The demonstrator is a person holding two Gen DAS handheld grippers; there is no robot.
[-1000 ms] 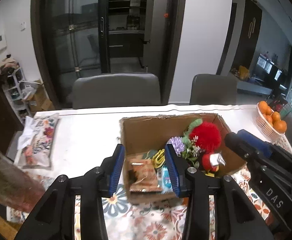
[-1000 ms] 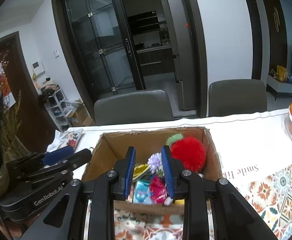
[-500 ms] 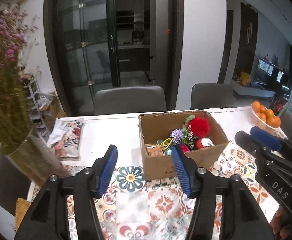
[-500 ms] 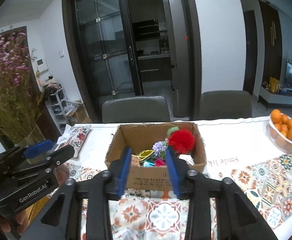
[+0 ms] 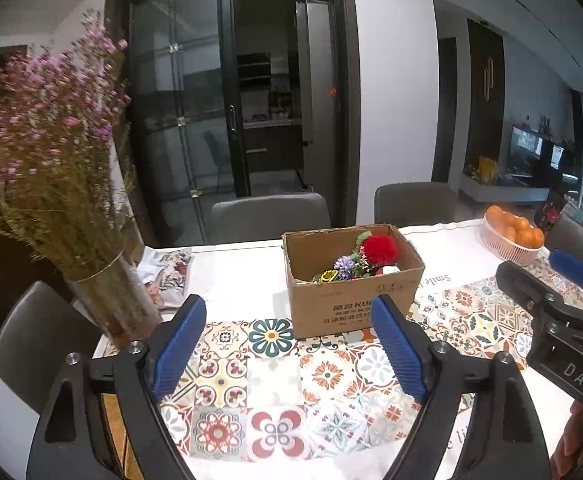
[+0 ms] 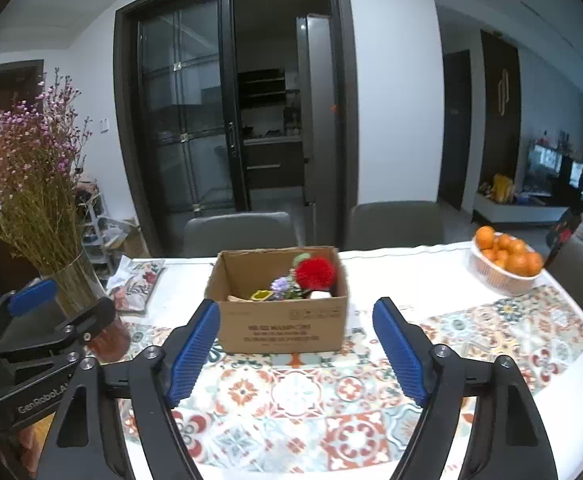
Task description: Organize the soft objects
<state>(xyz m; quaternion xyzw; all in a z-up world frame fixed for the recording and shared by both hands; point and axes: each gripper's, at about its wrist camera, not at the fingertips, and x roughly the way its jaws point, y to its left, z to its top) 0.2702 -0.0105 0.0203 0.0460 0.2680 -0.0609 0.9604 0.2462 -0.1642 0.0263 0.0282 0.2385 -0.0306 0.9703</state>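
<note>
The left tool [image 5: 289, 346] hangs over the patterned cloth [image 5: 275, 384] with its blue pads spread wide and nothing between them — its jaws have just been opening. The right tool [image 6: 296, 345] does the same in its own view: pads far apart, jaws just opened, only cloth and the foot of the box seen through the gap. Each tool shows in the other's camera, the right tool at the right edge of the left wrist view, the left tool at the lower left of the right wrist view.

Beyond both tools the cardboard box [image 6: 283, 326] stands upright on the worktop [image 5: 243, 276], its near edge on the patterned cloth. Neither tool touches it. The soft objects lie inside it — a red pompom [image 6: 315, 273] stands highest, toward the back right, with a small purple flower [image 6: 280, 283] just left of it, a yellow-green piece [image 6: 262, 295] lower left, and something white [image 6: 320, 295] under the pompom. What lies deeper in the box is hidden by its front wall.

To the left a glass vase [image 5: 111, 300] holds dried pink flowers [image 5: 47, 140], and a floral packet [image 5: 169, 272] lies flat behind it. A white basket of oranges [image 6: 505, 264] sits at the far right of the worktop, well apart from the box. Two grey chairs [image 6: 239, 230] stand behind the worktop.
</note>
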